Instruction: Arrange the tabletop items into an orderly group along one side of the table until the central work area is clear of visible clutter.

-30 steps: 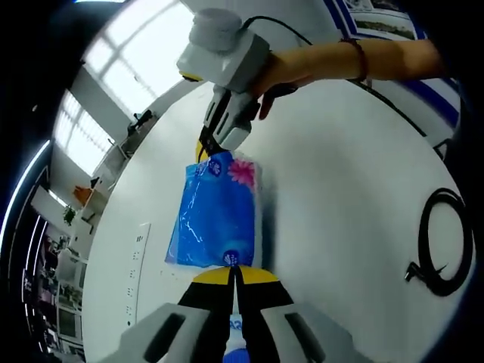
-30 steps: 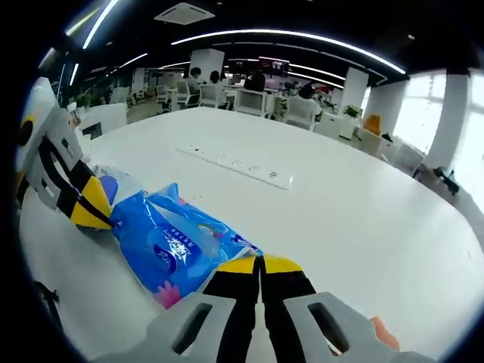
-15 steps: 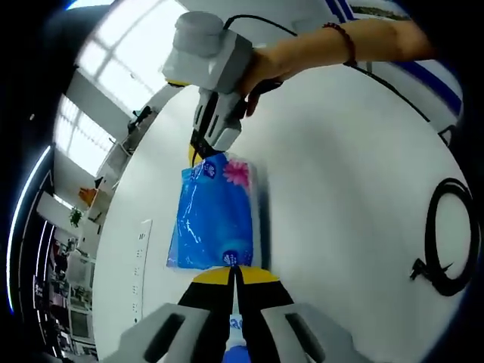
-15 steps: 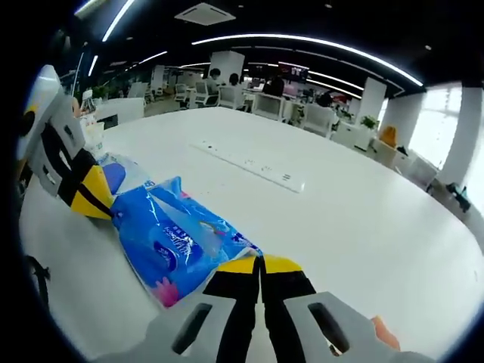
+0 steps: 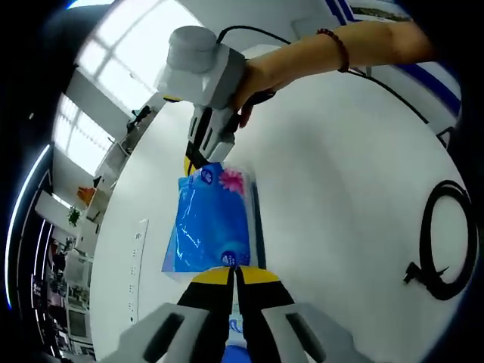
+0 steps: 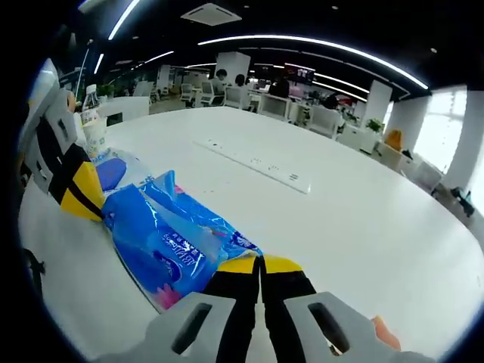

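Over the white round tabletop (image 5: 340, 189), between the two grippers, a soft blue plastic-wrapped tissue pack (image 5: 212, 223) is hanging slightly slack, with the left gripper (image 5: 234, 274) pinching one end seam and the right gripper (image 6: 261, 265) pinching the opposite one, both sets of jaws closed on the wrapper. It is looking light, squashy and slippery-skinned, so the crimped end seams are probably offering the surest hold. Nearer the tabletop's edges, a white power strip (image 6: 253, 160) and a coiled black cable (image 5: 446, 242) are lying well apart.
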A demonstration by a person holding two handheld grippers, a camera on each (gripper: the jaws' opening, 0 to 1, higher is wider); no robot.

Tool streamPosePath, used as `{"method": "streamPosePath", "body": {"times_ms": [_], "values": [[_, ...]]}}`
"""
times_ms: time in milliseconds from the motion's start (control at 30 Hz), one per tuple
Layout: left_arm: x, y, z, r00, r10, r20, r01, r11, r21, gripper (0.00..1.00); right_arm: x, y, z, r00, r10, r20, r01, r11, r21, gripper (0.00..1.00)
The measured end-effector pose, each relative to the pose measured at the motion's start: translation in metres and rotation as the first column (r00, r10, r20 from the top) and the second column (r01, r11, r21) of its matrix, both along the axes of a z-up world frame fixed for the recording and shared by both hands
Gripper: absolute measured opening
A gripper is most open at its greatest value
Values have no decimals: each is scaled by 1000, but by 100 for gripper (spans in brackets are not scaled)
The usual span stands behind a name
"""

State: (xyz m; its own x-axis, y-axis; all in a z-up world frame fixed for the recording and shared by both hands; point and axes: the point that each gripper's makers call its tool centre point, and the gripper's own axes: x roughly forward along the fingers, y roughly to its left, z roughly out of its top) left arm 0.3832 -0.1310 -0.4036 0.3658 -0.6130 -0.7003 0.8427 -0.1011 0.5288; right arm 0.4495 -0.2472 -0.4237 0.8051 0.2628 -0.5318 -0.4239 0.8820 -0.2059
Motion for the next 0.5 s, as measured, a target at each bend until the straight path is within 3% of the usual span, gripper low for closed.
{"method": "streamPosePath", "body": {"times_ms": [500], "values": [[1, 2, -3, 1000, 7, -10, -7, 1000, -10, 9, 0, -2, 1, 1000, 3, 5, -3, 1000, -16, 0]]}}
